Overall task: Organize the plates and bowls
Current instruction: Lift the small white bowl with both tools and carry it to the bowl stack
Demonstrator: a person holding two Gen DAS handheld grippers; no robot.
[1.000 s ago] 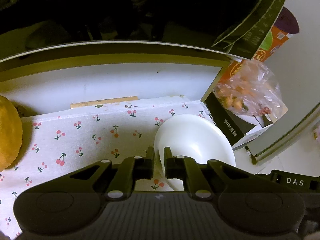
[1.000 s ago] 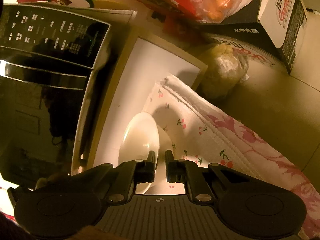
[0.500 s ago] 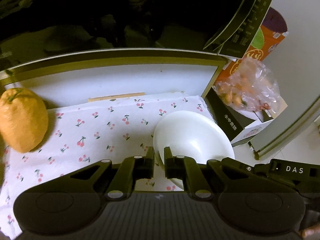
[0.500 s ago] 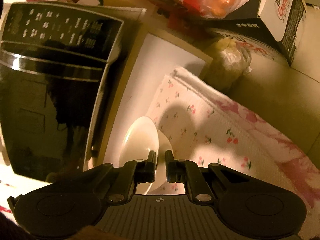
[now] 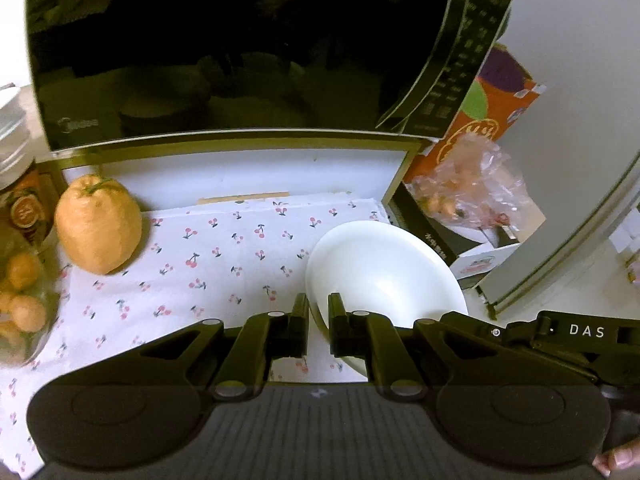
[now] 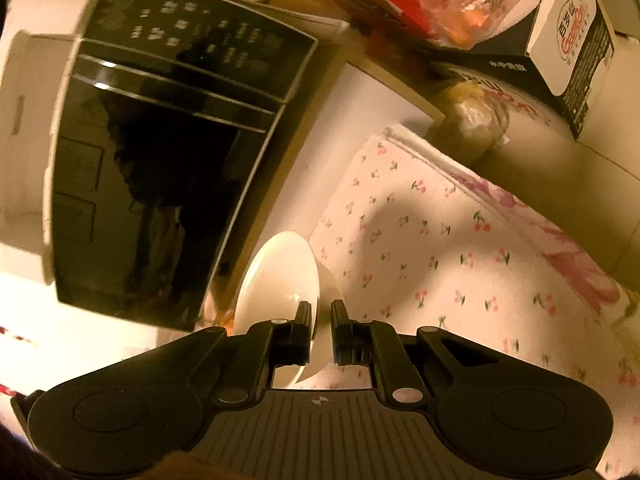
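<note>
The left tool (image 5: 318, 322) is clenched on the rim of a white bowl (image 5: 384, 276), which is seen at lower centre-right of the left wrist view, tilted so that its inside faces up and away. In the right wrist view the right tool (image 6: 320, 330) is likewise clamped on the rim of the white bowl (image 6: 276, 276), at lower centre of the frame, the bowl being turned on edge with its hollow facing left. Whether the same bowl is gripped by both tools cannot be told. Behind and below the bowl a cherry-print cloth (image 5: 208, 256) is spread over the tabletop (image 5: 260, 172). A large orange citrus fruit (image 5: 98, 228) is set on the cloth at the left of the frame, well apart from the bowl. A dark microwave oven (image 5: 224, 52) fills the upper part of the left view. A plastic bag of small fruit (image 5: 472, 184) is seen at the right, on a dark carton (image 5: 424, 236). A jar (image 5: 16, 168) stands at the far left edge.
</note>
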